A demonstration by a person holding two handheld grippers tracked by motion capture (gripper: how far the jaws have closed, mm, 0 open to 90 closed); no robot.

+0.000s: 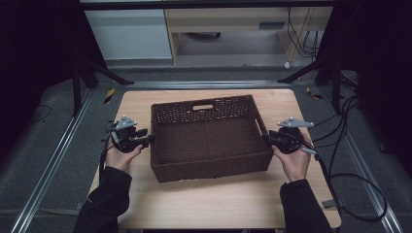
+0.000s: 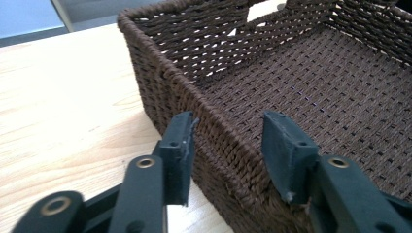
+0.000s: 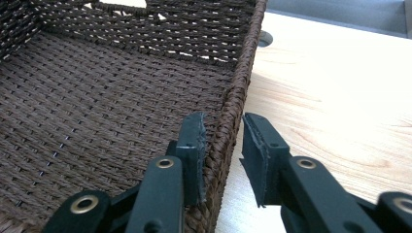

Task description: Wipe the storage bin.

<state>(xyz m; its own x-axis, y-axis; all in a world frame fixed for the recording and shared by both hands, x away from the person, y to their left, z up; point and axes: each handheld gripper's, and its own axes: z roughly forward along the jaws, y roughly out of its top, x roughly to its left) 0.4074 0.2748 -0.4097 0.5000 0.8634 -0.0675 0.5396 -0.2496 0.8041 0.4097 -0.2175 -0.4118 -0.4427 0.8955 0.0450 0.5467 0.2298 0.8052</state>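
Bench [image 1: 218, 204]: pale wood-grain top, rounded corners, flat and smooth. Bare strips along the left and right edges, a broad bare band along the near edge, a narrower one along the far edge.

Basket [image 1: 210, 167]: dark brown woven cord, rectangular, shallow, open-topped, with a thick braided rim. Slot handle cut into the far wall; light visible through the open weave of the walls. Floor closely woven. Set at the bench centre, turned slightly, nearer the far edge than the near one.

Left gripper [image 1: 149, 139]: black, held at the basket's left wall, near the left edge of the bench. Jaws astride that wall, one outside and one inside. Outer pad [image 2: 180, 145] close against the weave; inner pad standing clear of the rim. Spread apart, not clamped.

Right gripper [image 1: 268, 138]: black, held at the basket's right wall. Jaws astride the rim. Inner pad [image 3: 194, 150] against the weave, outer pad just beside it with a thin gap. Narrowly parted, no firm grip visible.
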